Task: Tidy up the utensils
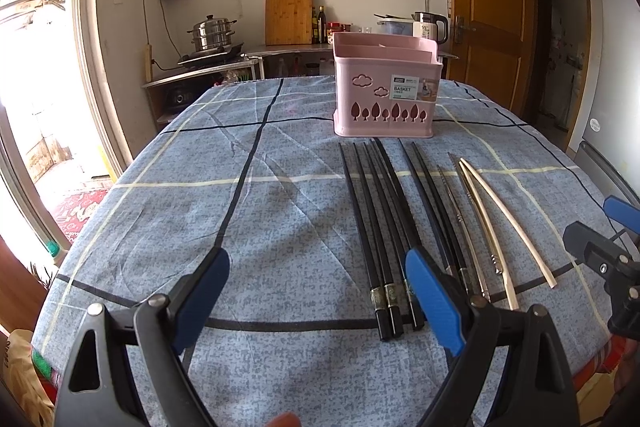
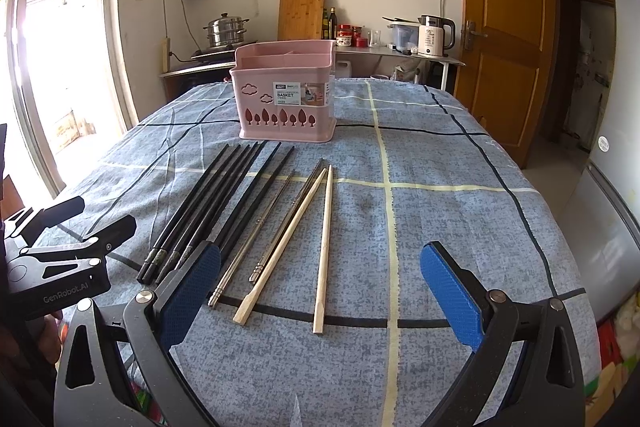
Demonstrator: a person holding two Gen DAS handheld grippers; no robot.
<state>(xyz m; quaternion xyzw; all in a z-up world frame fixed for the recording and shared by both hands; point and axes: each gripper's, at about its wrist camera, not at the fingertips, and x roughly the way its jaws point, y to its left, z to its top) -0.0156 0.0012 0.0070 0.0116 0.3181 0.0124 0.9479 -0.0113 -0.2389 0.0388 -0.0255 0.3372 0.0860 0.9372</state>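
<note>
A pink utensil basket (image 1: 384, 95) (image 2: 286, 99) stands upright on the blue checked tablecloth. In front of it lie several black chopsticks (image 1: 376, 227) (image 2: 200, 211), two metal chopsticks (image 1: 466, 227) (image 2: 256, 231) and two pale wooden chopsticks (image 1: 508, 215) (image 2: 325, 247), all roughly parallel. My left gripper (image 1: 320, 299) hovers open over the near cloth, its right pad (image 1: 434, 303) above the black chopsticks' ends. Open too, my right gripper (image 2: 320, 299) straddles the ends of the metal and wooden chopsticks. Each gripper shows at the edge of the other's view.
The tablecloth (image 1: 200, 207) drops off at the near and side edges. Behind the table a counter holds a steel pot (image 1: 212, 35), a cutting board (image 1: 289, 14), bottles and a kettle (image 2: 434, 35). A wooden door (image 2: 508, 27) stands at the right.
</note>
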